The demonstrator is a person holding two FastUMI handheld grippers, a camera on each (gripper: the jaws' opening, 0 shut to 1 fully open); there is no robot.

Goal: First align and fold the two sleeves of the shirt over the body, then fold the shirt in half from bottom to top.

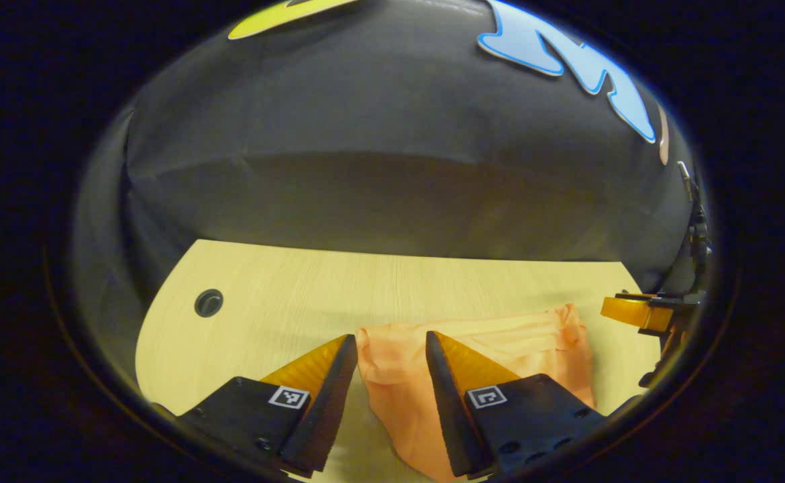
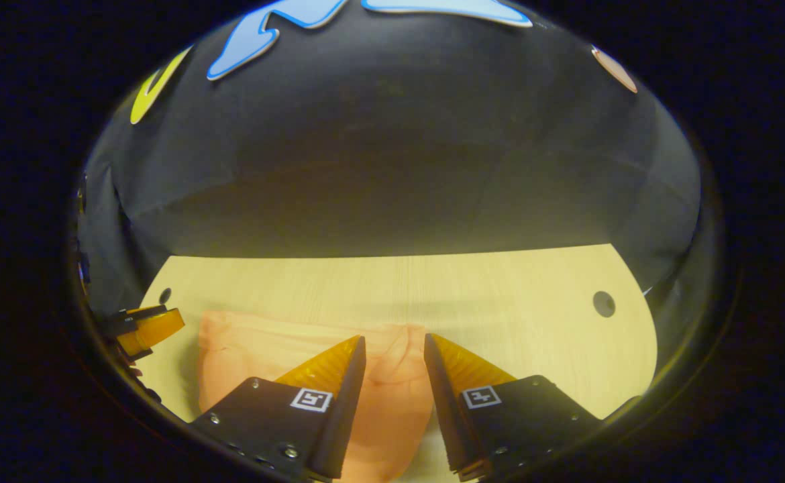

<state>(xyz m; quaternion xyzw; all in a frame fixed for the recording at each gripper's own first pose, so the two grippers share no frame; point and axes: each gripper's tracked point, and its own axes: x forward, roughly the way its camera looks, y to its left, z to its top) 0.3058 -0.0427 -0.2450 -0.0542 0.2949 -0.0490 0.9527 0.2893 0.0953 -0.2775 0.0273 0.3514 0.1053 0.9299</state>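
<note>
Orange shirt (image 1: 500,349) bunched on wooden table (image 1: 298,282), lower centre; left gripper (image 1: 391,343) and right gripper (image 2: 394,343) hover above, jaws spread, holding nothing.

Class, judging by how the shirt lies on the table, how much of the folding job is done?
Done, apparently: the orange shirt lies as a compact bundle on the table, with no sleeve spread out. In hand: nothing; the left tool and right tool are open above it. Left: possibly only withdrawing; fold neatness cannot be judged.
</note>
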